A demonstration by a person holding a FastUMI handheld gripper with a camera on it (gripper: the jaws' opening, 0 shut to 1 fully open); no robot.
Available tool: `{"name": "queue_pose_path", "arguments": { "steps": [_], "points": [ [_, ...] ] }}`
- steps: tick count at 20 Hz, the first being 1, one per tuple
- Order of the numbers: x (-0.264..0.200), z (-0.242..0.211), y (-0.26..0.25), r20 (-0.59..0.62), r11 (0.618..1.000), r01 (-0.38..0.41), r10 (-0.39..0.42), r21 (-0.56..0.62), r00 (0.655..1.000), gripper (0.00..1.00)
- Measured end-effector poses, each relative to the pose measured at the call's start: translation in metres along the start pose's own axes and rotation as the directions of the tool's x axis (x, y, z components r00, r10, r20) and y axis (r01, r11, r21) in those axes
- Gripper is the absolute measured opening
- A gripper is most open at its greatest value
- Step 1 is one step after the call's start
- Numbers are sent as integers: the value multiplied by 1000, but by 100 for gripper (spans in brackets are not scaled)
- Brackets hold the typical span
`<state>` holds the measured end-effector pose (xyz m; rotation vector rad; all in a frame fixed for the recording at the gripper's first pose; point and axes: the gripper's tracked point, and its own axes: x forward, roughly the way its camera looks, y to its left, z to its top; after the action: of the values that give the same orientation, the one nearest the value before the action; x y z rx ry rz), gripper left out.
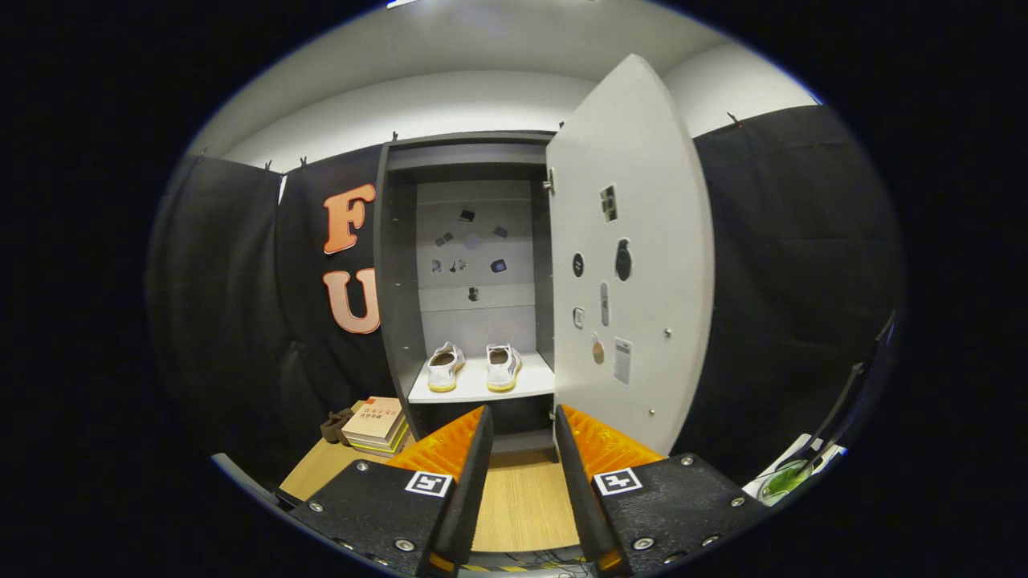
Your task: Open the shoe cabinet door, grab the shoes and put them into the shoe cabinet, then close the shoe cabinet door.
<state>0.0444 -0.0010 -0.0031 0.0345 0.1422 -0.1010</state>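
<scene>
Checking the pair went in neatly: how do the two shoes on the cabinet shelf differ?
The left shoe is angled, toe turned toward the middle; the right shoe points nearly straight in. The left shoe sits nearer the shelf front edge. Both are white with yellowish soles, heels outward. The claw is open, empty.

Stack of books [376,425] on wooden floor [522,502], just left of cabinet base — top book has pale pink cover, yellow edges below it. Small brown object [333,425] touches stack on its left side, against black cloth wall [233,305]; what it is, cannot tell. Far right, low — green round item [783,480] on white surface, thin dark rods [843,409] rising beside it. White wall [450,100] above cloth.
</scene>
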Motion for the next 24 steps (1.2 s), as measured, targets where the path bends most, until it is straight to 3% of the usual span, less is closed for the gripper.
{"name": "queue_pose_path", "arguments": {
  "steps": [12,24],
  "points": [
    [-26,-9,-101,-26,998,55,-55,-4,998,58],
    [52,-45,-175,-66,995,25,-18,101,998,64]
  ]
}}
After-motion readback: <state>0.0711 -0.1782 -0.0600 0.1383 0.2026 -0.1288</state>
